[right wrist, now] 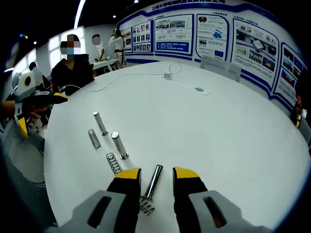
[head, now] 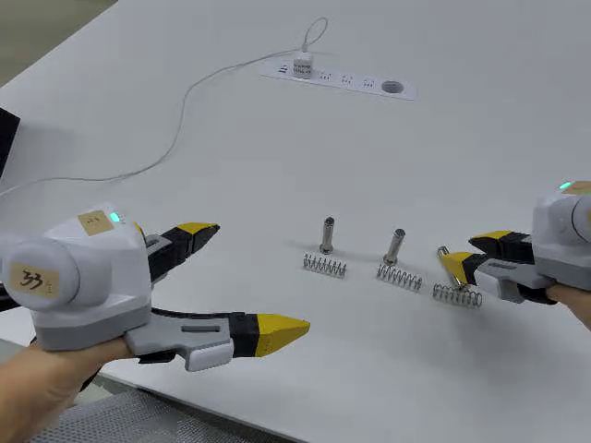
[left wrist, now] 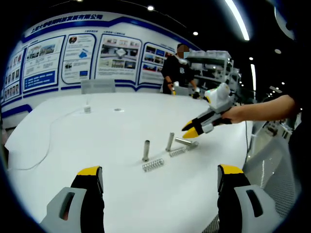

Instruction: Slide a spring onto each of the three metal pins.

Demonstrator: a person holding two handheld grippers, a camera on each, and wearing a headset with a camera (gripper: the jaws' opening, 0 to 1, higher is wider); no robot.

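My right gripper (right wrist: 158,174) is unclenched, its yellow-tipped jaws low over the table (head: 416,148) and straddling the right pin (right wrist: 153,182), with a sliver of gap on each side. That pin is tipped over, not standing on end. The right spring (head: 457,295) lies just on its near side, by the jaw tips. My right hand (head: 574,303) reaches in from the right edge, level with the tabletop. To the left, the middle pin (head: 395,245) and the left pin (head: 328,234) stand on end. The middle spring (head: 400,277) and the left spring (head: 325,266) each lie just near of their pin. My left gripper (head: 251,277) hangs well to the left, jaws spread wide and pointing right toward the pins, with my left hand (head: 42,392) gripping it from beneath. A power strip (head: 337,79) lies at the far side
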